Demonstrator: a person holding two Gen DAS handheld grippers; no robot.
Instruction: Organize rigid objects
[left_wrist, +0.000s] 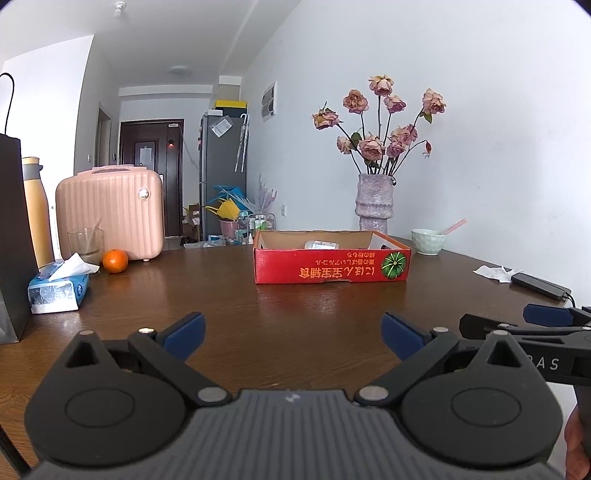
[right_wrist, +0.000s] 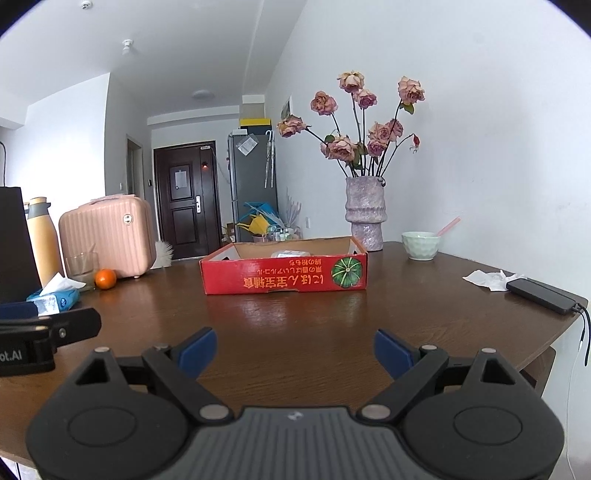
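Left gripper (left_wrist: 293, 334), black with blue pads, jaws spread wide, nothing held, hovers over the near edge of the dark brown wooden table (left_wrist: 295, 302). Right gripper (right_wrist: 295, 349), same build, also wide open and empty, just beside it. Bare tabletop ahead of both.

Mid-table: shallow red cardboard tray with a green pumpkin print (left_wrist: 332, 267), open top, at least one clear plastic-wrapped item (left_wrist: 321, 244) already inside; the rest of its contents are hidden by the wall.

Loose things around it: blue tissue pack (left_wrist: 59, 288) and orange fruit (left_wrist: 115, 260) at left, black power bank with cable (right_wrist: 541, 293) and crumpled white tissue (right_wrist: 487, 278) at right, pale green bowl (right_wrist: 421, 244) further back.

Judgement: early stage or between picks. Little looks sorted, most items well apart from the tray, no grasp begun.
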